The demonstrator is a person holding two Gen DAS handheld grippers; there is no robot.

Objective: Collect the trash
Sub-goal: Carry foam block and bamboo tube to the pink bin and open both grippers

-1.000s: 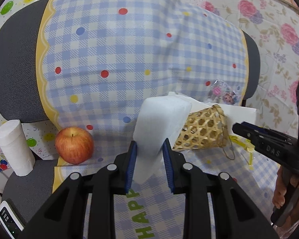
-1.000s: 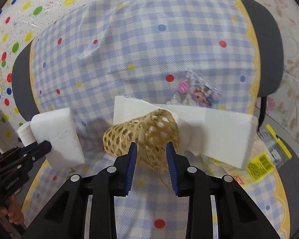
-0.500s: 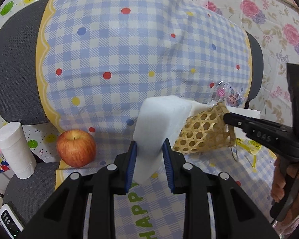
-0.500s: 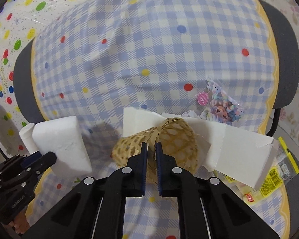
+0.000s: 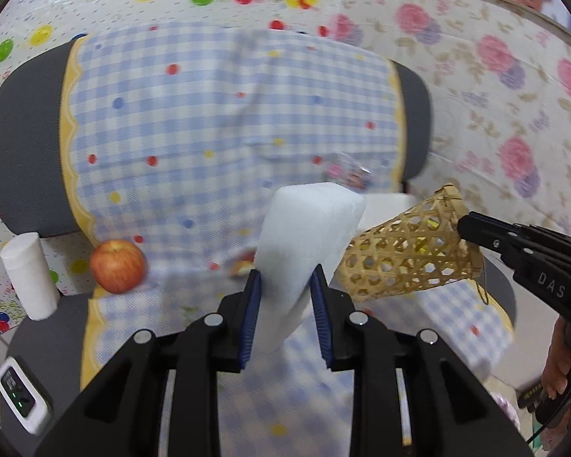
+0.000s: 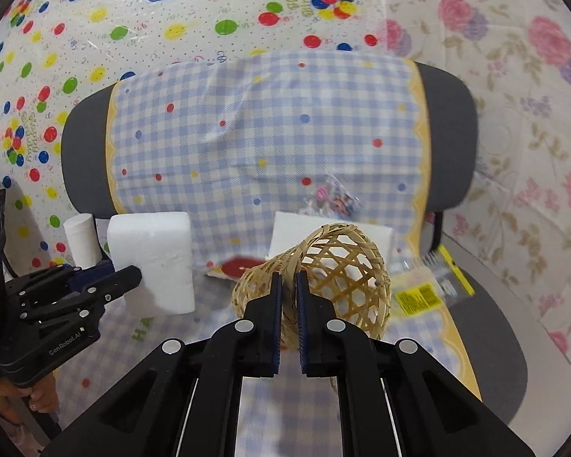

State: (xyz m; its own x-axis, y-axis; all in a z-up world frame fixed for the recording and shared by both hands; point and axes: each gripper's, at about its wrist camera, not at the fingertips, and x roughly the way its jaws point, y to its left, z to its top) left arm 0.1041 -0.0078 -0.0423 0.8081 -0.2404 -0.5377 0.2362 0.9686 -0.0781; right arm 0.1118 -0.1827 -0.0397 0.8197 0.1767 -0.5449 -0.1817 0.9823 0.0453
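My left gripper [image 5: 285,278] is shut on a white foam block [image 5: 308,228], held up over the chair seat. The same block [image 6: 156,259] shows at the left of the right wrist view, with the left gripper [image 6: 129,274] on it. My right gripper [image 6: 289,280] is shut on the rim of a woven bamboo basket [image 6: 342,278], which hangs tilted with its mouth toward me. In the left wrist view the basket [image 5: 407,255] lies on its side in the air, the right gripper [image 5: 464,224] pinching its rim.
A chair draped in a blue checked cloth [image 6: 266,133] holds a white foam slab [image 6: 289,232], a candy packet [image 6: 335,200], a yellow wrapper [image 6: 418,297] and a red wrapper [image 6: 236,266]. An apple [image 5: 118,265] and a paper roll [image 5: 28,278] sit at the left.
The right gripper closed on the basket's rim and lifted it off the seat. Both grippers pulled back and up from the chair; the foam block rose with the left one.
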